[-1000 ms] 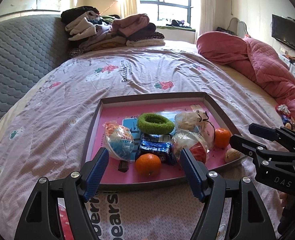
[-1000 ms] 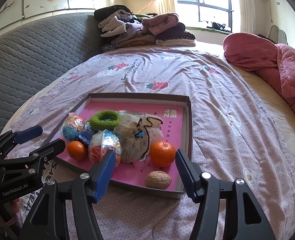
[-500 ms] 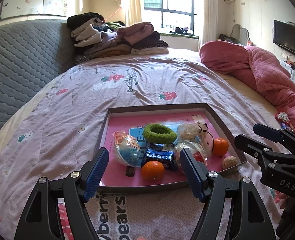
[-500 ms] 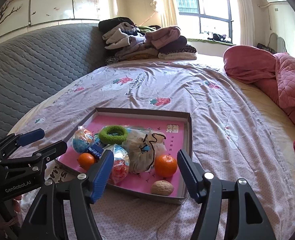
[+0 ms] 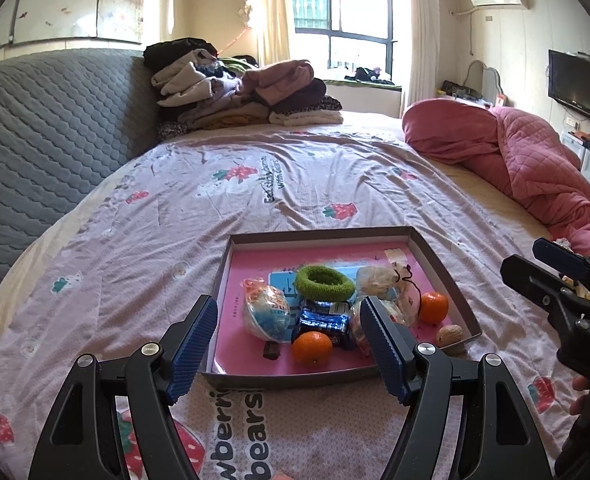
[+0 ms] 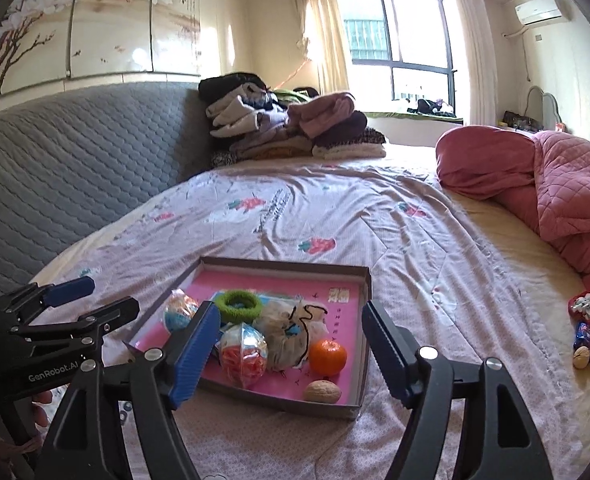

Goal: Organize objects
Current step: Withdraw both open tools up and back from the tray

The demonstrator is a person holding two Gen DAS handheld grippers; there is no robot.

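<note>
The left gripper, a black plastic frame with two ribbed blue pads, hangs above the near edge of the shallow grey cardboard tray with its pink floor, tilted down towards it. Its jaws stand wide apart with nothing between them. The right gripper, of the same black and blue make, hovers off the tray's near right corner, also angled down; its jaws are opening and grip nothing. A few fingers of a hand wrap the left gripper's handle, near the tray's left side.
</note>
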